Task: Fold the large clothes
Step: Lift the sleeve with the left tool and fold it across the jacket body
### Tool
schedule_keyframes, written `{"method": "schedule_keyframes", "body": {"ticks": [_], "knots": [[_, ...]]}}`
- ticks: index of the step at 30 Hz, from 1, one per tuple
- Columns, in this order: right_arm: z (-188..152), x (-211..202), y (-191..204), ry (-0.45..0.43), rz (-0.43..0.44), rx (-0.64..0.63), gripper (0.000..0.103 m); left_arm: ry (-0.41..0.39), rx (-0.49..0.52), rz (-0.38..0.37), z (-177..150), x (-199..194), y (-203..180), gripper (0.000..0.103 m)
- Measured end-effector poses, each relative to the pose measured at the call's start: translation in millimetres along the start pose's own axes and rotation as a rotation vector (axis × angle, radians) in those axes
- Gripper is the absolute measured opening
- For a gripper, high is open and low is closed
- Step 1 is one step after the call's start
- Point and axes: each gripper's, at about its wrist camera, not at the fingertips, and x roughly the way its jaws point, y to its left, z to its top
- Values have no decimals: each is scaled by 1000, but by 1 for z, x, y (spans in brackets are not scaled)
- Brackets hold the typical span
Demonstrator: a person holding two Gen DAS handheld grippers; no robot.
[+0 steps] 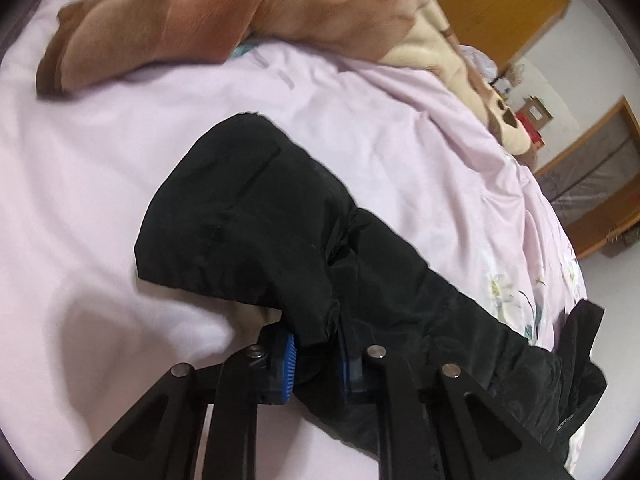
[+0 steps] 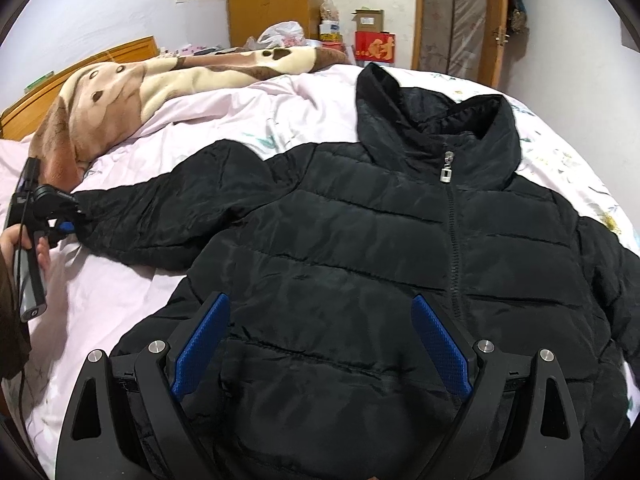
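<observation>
A black puffer jacket (image 2: 360, 240) lies front up and zipped on the pink bed sheet (image 2: 120, 300), collar toward the far side. One sleeve (image 2: 168, 208) stretches out to the left. In the left wrist view this sleeve (image 1: 248, 208) runs away from my left gripper (image 1: 319, 356), whose blue pads (image 1: 289, 354) pinch black fabric at the sleeve's end. The right wrist view shows the same left gripper (image 2: 68, 226) at the cuff, held by a person's hand (image 2: 36, 248). My right gripper (image 2: 320, 298) hovers open over the jacket's lower front, nothing between its fingers.
A brown and cream fleece blanket (image 2: 120, 84) is bunched along the far left of the bed, by the wooden headboard (image 2: 80, 64). Behind the bed stand a red box (image 2: 374, 46), bags and wooden cabinets. The jacket's other sleeve (image 2: 608, 280) lies at the right edge.
</observation>
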Motion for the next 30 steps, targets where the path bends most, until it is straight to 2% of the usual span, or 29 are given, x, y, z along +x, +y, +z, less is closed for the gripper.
{"method": "schedule_keyframes", "body": {"ticks": [3,6,13,20,27,30], "knots": [[2,-7,-5,-16,-16,12,92,-49,64,-7,-2,-19,-16,15],[5,-13,-10,-27,-15,24,92,-120,171,-13,-6,-43,-41,15],[13,-34,-26,-73,-21,59,92,-239,452,-149,-40,-100,-126,15],[17,-56,-57,-114,-59,125,92,-234,603,-306,-85,-123,-201,15],[12,-71,-97,-136,-102,192,92,-189,715,-401,-145,-126,-265,15],[8,-74,-116,-138,-115,226,92,-163,766,-407,-169,-120,-286,15]]}}
